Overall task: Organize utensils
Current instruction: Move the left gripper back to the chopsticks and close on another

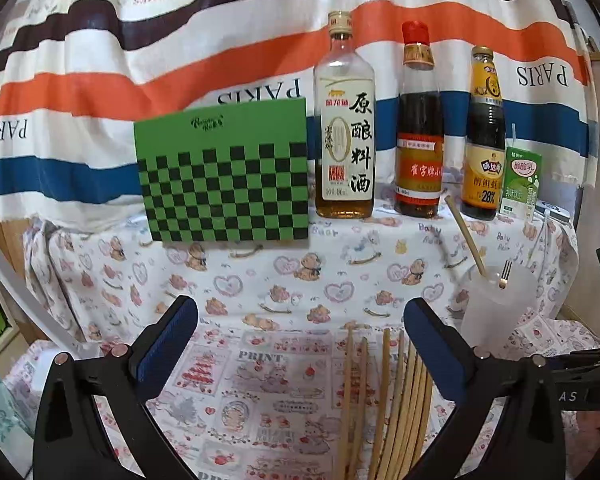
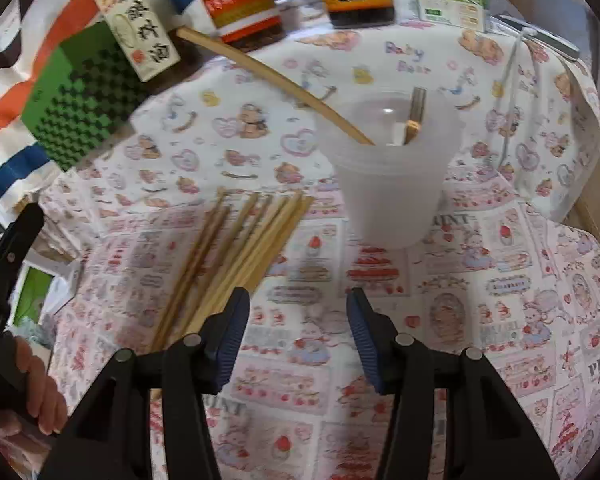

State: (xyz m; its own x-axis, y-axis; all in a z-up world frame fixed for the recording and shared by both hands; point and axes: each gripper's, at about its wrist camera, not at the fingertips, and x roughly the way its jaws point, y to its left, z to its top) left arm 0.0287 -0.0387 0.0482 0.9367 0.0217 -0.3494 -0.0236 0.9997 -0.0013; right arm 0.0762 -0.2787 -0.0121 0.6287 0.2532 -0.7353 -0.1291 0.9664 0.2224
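A green checkered box (image 1: 224, 172), three sauce bottles (image 1: 344, 128) and a green drink carton (image 1: 520, 184) stand in a row beyond the claw, backed by striped cloth (image 1: 140, 60).

The setting is a home, arranged as an improvised kitchen corner. The worktop (image 1: 284, 384) is covered with childish bear-print cloths. Three condiment bottles (image 1: 419, 120) and a small drink carton (image 1: 521, 184) stand along the back. A striped fabric sheet (image 1: 140, 60) hangs behind as a backdrop. A translucent plastic cup (image 2: 392, 184) holds eating utensils.
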